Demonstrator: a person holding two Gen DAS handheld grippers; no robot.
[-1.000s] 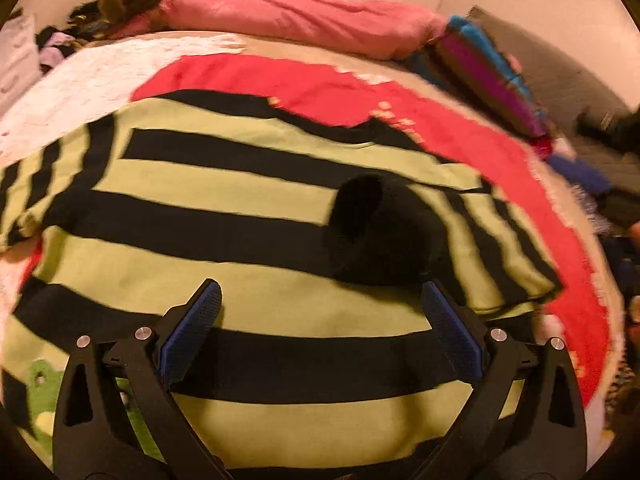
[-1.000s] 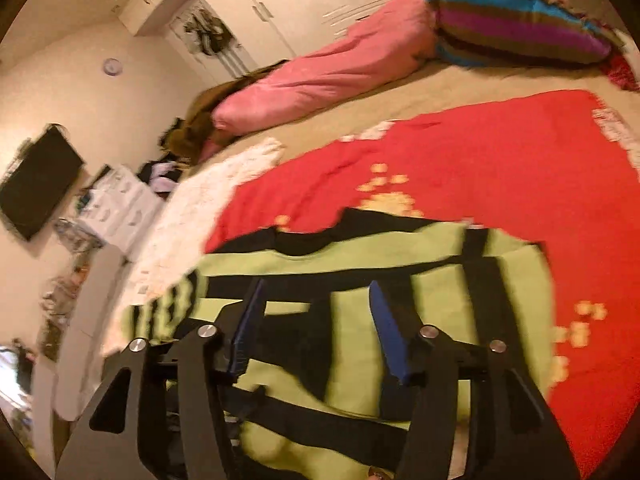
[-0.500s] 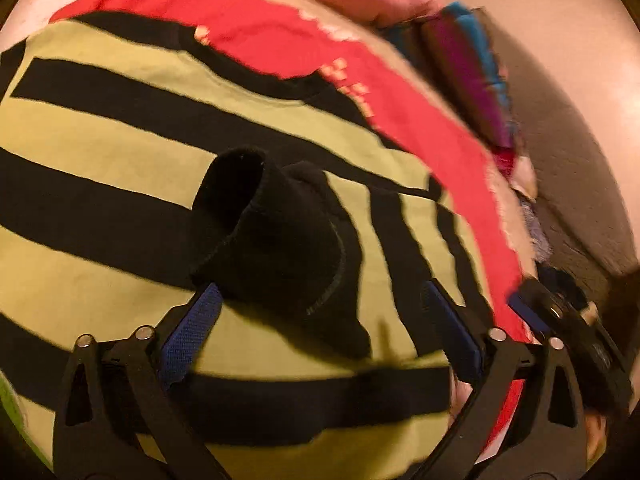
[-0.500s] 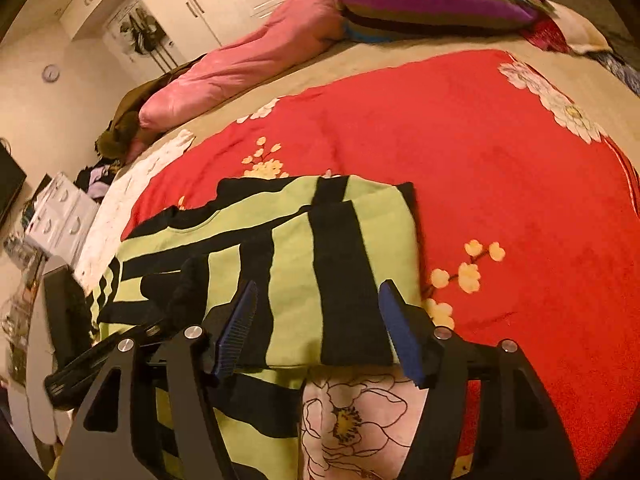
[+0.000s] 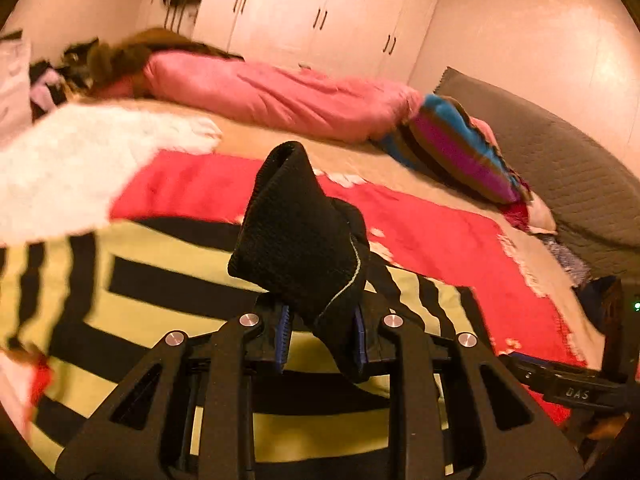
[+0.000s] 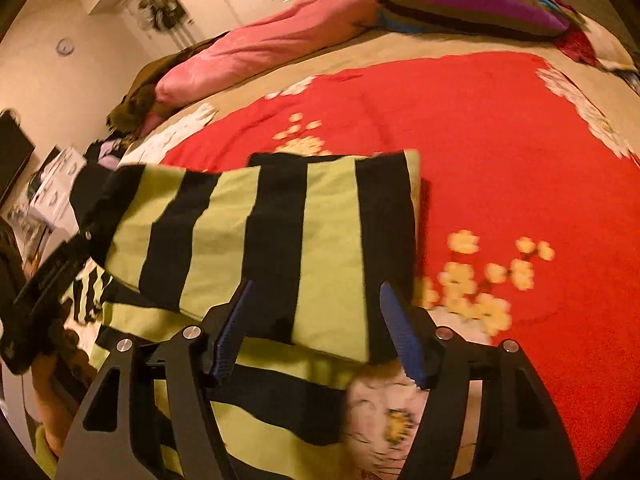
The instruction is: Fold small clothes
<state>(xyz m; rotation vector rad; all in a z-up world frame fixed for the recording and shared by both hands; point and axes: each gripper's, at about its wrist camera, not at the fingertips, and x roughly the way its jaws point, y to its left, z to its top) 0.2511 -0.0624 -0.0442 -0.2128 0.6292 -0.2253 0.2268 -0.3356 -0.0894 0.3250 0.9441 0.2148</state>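
Since a second ago the black sock (image 5: 304,236) has left the striped top (image 5: 152,292), where it lay loose, and now hangs clear of it in my left gripper (image 5: 320,338). Those jaws have just been closing, and both blue pads now press on the sock's lower end; the cuff end stands up and away from me, open at the top. My left view has tilted up from cloth to the far wardrobe doors (image 5: 320,8).

Right gripper (image 6: 316,330): jaws apart, nothing pinched. It has come lower over the near right corner of the striped top (image 6: 280,240), where a sleeve appears to be folded across the body, and now that folded edge sits between the pads without being clamped, as far as I can tell.

Progress, my reading: the striped top looks partly folded, lying flat on the red blanket (image 6: 520,152) on the bed, one sleeve in and another sleeve spread out far left. The sock is only picked up, not folded or set aside. Left to do: put the sock somewhere off the top, or fold it, then finish the top. Pink bolster (image 5: 280,96) and striped pillow (image 5: 456,148) at the far side are out of the way.
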